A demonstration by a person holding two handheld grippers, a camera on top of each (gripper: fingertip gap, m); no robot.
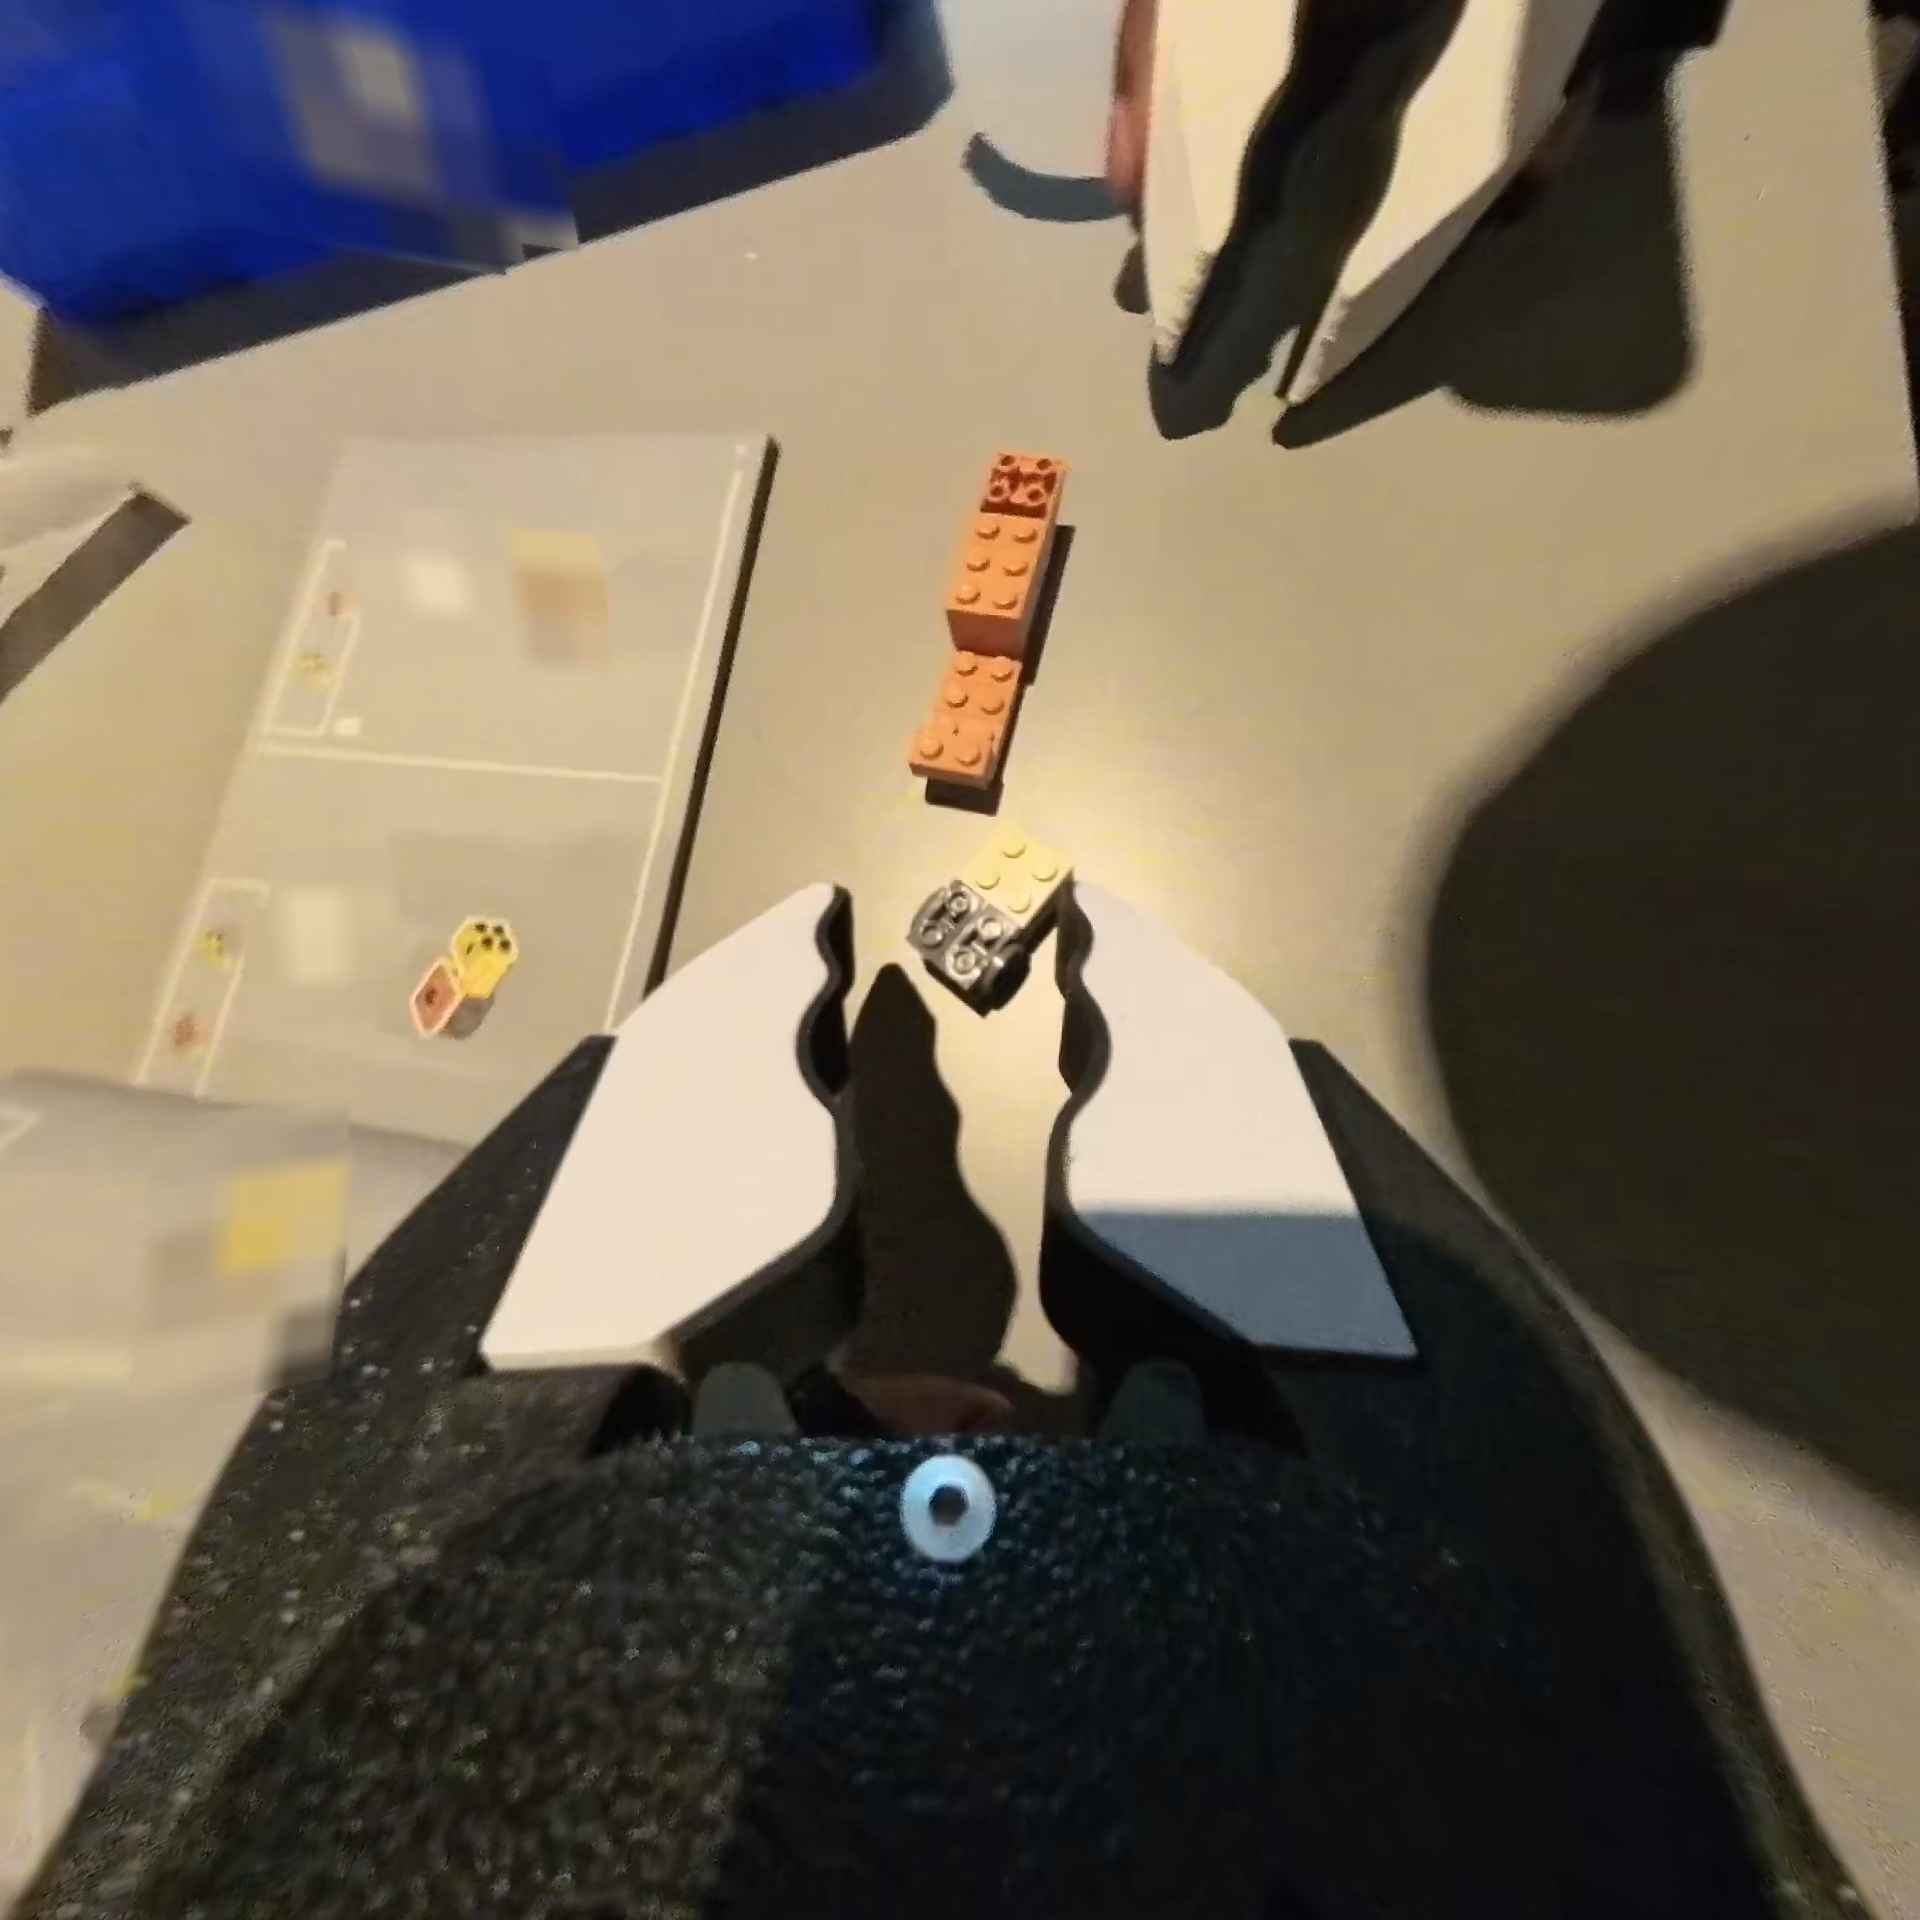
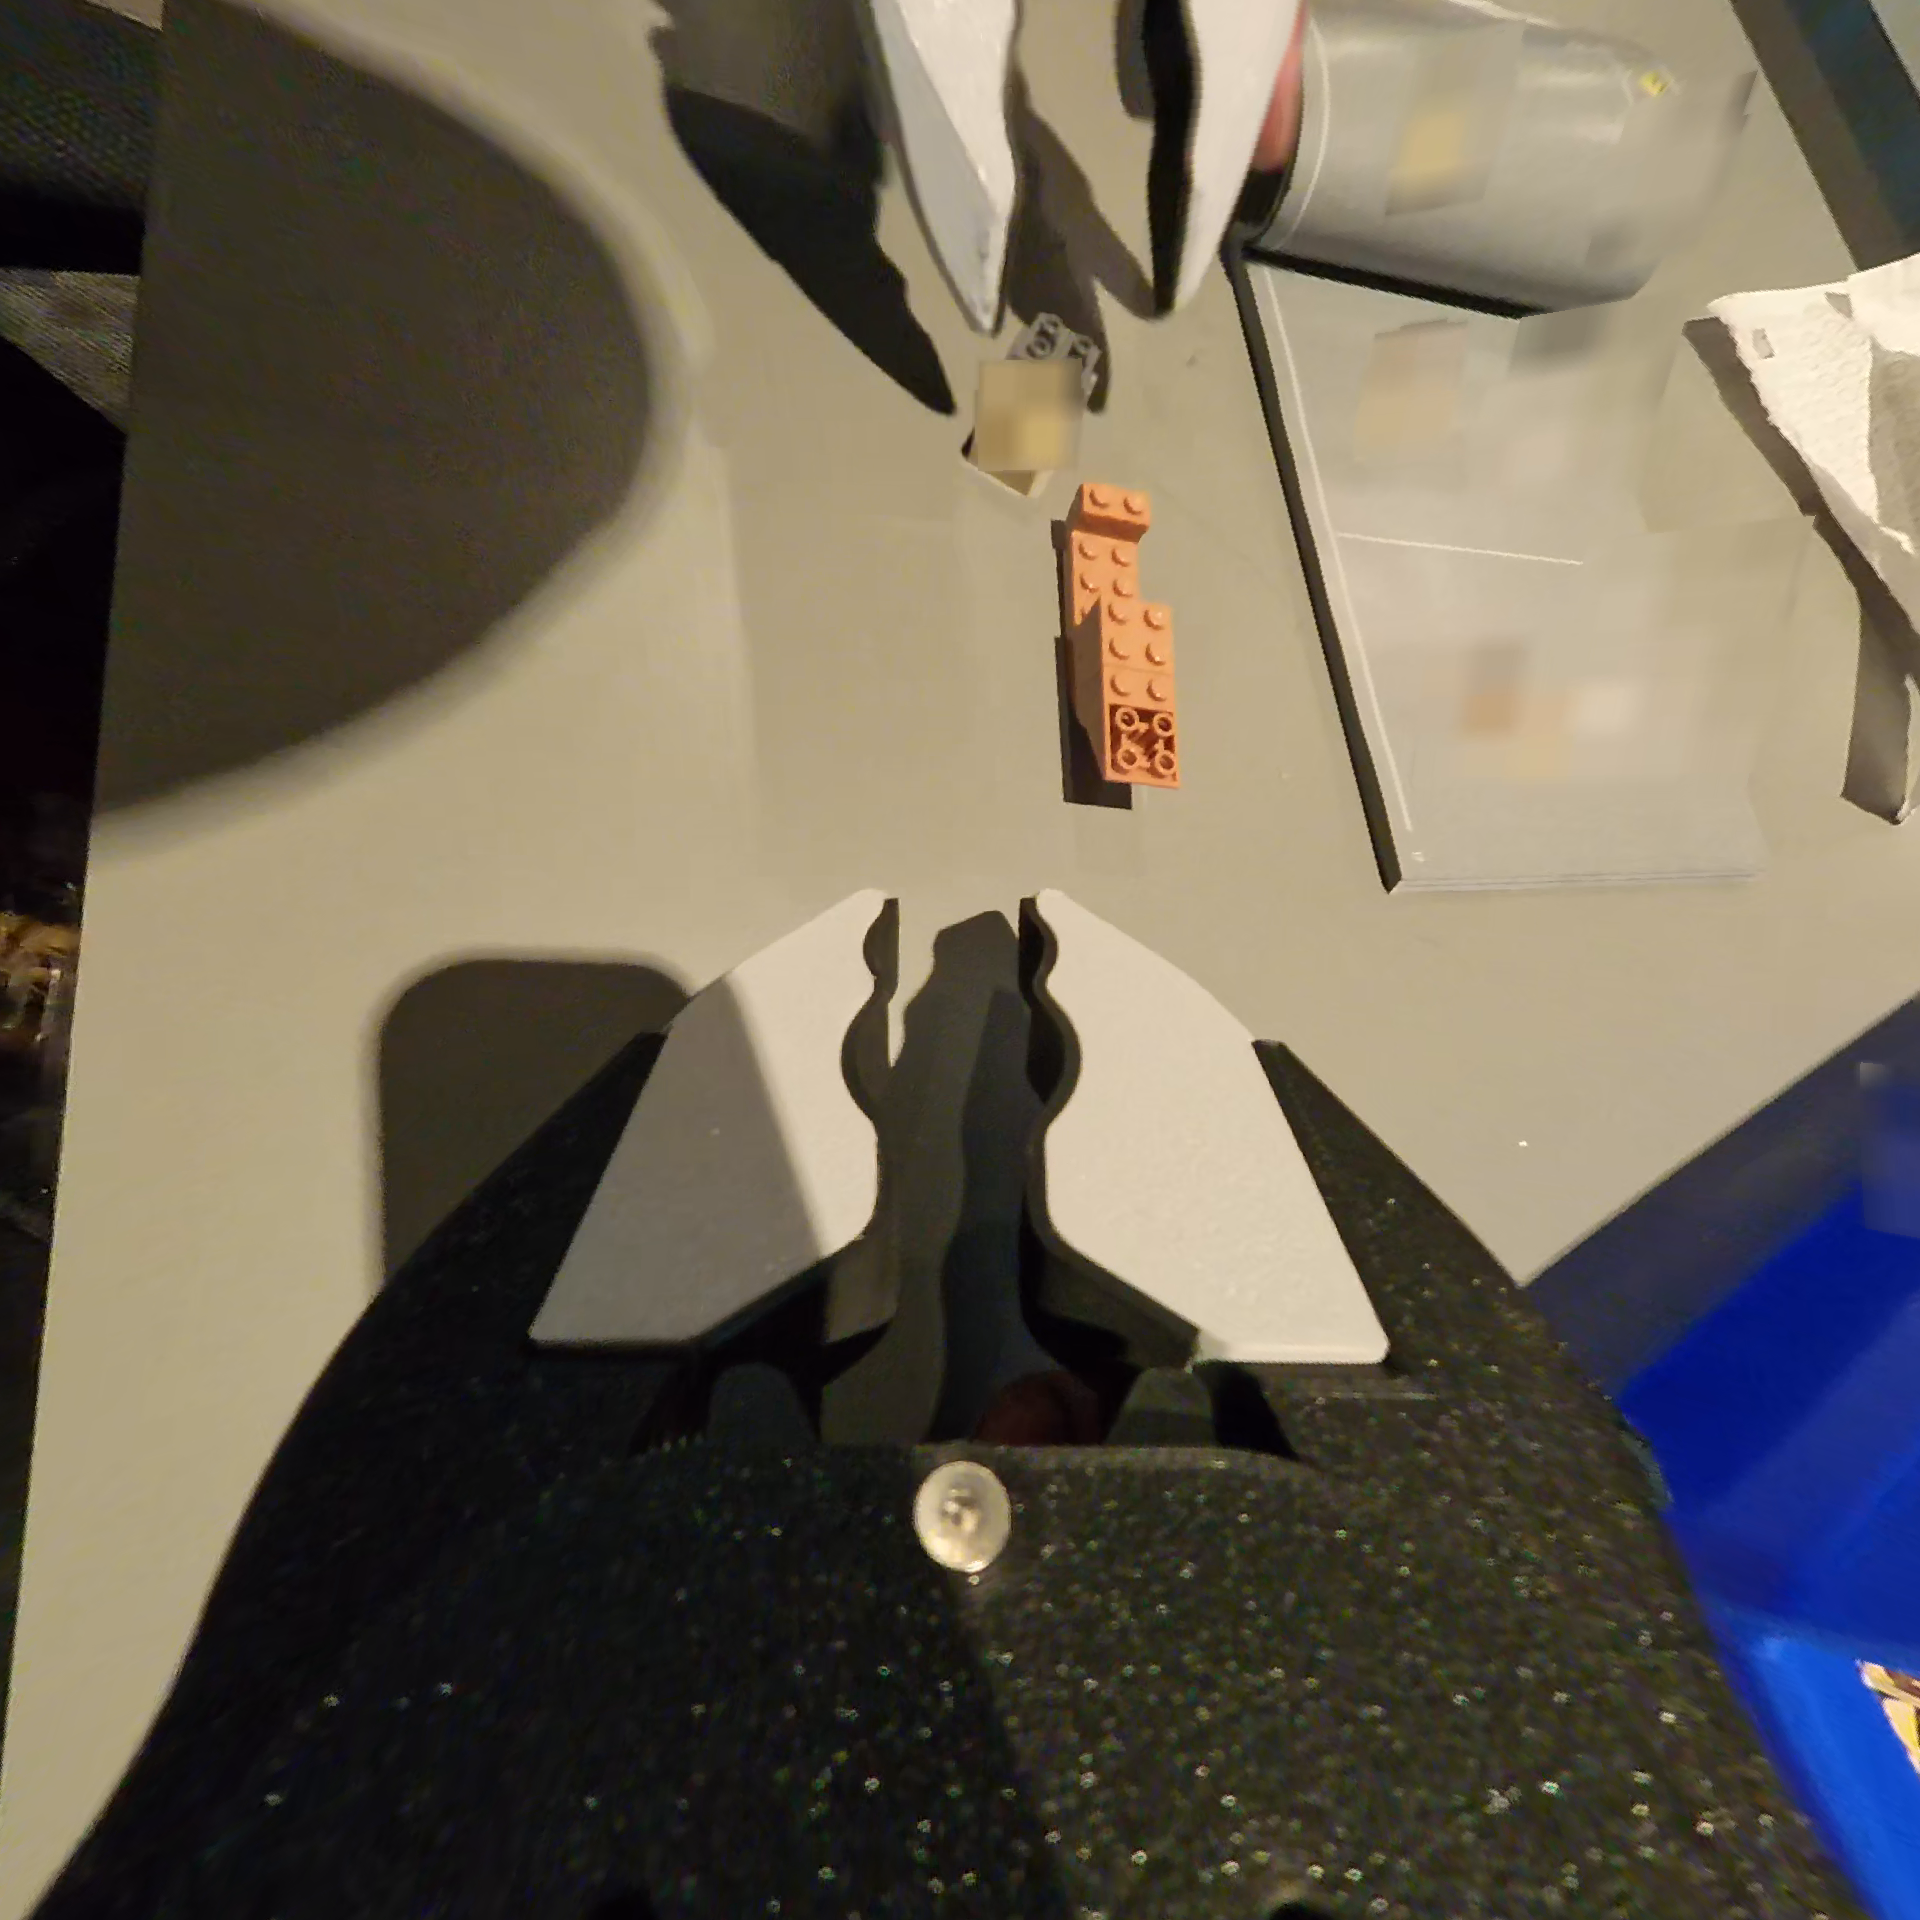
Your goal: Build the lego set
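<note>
An orange stepped brick assembly (image 1: 987,623) lies on the grey table (image 1: 1247,675); it also shows in the right wrist view (image 2: 1122,644). A small tan-and-grey brick piece (image 1: 987,920) lies on the table between the tips of my left gripper (image 1: 951,914), which is open around it without gripping. In the right wrist view this piece (image 2: 1029,416) sits just in front of the left gripper (image 2: 1081,312). My right gripper (image 2: 958,904) is empty, its jaws a narrow gap apart, short of the orange assembly. It shows far off in the left wrist view (image 1: 1231,374).
An instruction booklet (image 1: 499,727) lies beside the assembly, also in the right wrist view (image 2: 1507,623). A blue bin (image 1: 312,156) stands at the table's edge (image 2: 1766,1351). A clear plastic bag (image 2: 1455,156) and crumpled white paper (image 2: 1818,416) lie beyond the booklet.
</note>
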